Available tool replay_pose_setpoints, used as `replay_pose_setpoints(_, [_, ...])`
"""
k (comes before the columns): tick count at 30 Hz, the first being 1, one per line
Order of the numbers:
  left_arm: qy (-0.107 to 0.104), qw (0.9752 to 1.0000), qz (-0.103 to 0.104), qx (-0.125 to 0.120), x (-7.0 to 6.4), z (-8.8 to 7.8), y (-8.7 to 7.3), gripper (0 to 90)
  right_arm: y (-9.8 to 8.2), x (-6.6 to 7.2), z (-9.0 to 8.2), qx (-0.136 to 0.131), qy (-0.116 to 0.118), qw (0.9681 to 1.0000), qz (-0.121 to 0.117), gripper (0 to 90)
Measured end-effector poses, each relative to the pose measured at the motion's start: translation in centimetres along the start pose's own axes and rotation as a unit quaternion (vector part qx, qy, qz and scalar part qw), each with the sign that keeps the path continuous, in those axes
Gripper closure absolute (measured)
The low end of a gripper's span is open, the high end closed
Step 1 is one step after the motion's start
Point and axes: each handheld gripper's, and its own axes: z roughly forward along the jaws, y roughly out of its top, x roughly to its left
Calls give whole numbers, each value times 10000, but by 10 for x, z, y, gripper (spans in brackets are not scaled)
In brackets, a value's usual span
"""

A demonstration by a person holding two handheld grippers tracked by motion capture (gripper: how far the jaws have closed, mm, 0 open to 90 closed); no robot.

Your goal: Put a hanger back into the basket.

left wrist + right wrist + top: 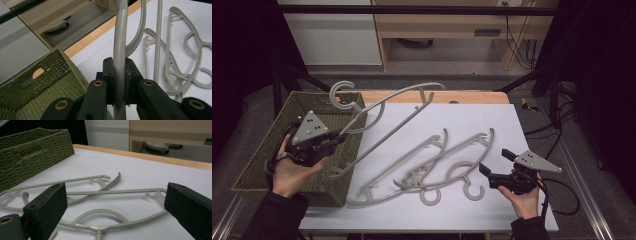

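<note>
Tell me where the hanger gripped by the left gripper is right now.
In the high view the lifted hanger is at the left, clamped by the left gripper, its hook above the green basket and its body slanting over the white table.

A table [522, 130] sits in the middle of the frame. A basket [267, 160] stands on its left side. Two hangers [447, 160] lie on the table, one across the other, right of the basket. A third hanger [397, 107] is up in the air, leaning from above the basket toward the upper middle. The left gripper [337, 141] is over the basket, at the left. The right gripper [496, 161] is at the lower right, beside the lying hangers. Behind the table, at the top, stands a desk [447, 25].
</note>
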Motion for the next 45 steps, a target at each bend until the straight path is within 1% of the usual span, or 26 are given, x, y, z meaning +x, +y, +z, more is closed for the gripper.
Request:
replay_pose_setpoints(1, [-1,10000,25,38,4,0,0,815,0,-1,0,-7,-14,10000,-23,43])
replay_pose_setpoints(2, [7,10000,-2,30,9,0,0,816,0,0,-1,-6,-25,10000,-1,41])
replay_pose_setpoints(4, [105,9998,34,139,19,0,1,816,0,-1,-1,-22,-22,10000,-1,40])
replay_pose_setpoints(6, [152,9996,25,224,26,-1,1,816,1,-2,-2,-26,-12,10000,-20,39])
replay_pose_setpoints(7, [183,9995,39,265,31,-1,1,816,1,-1,-2,-18,-23,10000,13,39])
replay_pose_setpoints(10, [277,9991,52,313,43,-2,-1,816,1,-2,-3,-20,-35,10000,28,39])
replay_pose_setpoints(12, [319,9989,91,325,52,-3,-4,816,1,-2,-3,-4,-17,10000,45,39])
replay_pose_setpoints(15, [366,9983,143,420,64,-4,-12,816,1,-2,-3,3,-8,10000,29,39])
replay_pose_setpoints(17, [420,9979,153,469,70,-5,-17,815,1,-1,-2,-6,7,10000,36,39])
replay_pose_setpoints(18, [425,9977,118,510,74,-5,-21,816,1,-1,-2,0,2,10000,27,39])
replay_pose_setpoints(21, [440,9973,98,586,83,-6,-29,816,1,-1,-2,14,1,10000,23,39])
replay_pose_setpoints(24, [477,9971,30,599,91,-7,-38,816,1,-1,-2,14,1,10000,21,40])
replay_pose_setpoints(27, [477,9968,18,638,99,-8,-46,815,1,-1,-2,31,7,10000,14,40])
replay_pose_setpoints(30, [563,9959,19,702,106,-8,-54,815,1,-1,-1,56,11,10000,17,39])
replay_pose_setpoints(31, [576,9955,7,757,109,-8,-57,816,1,-1,0,58,4,10000,24,39])
replay_pose_setpoints(33, [672,9947,-69,772,114,-9,-63,815,1,-1,0,69,15,10000,30,40])
replay_pose_setpoints(37, [746,9938,-272,776,123,-13,-76,815,0,-1,0,78,8,10000,18,39])
replay_pose_setpoints(45, [936,9902,-455,931,134,-16,-98,815,0,-1,1,89,21,10000,29,40])
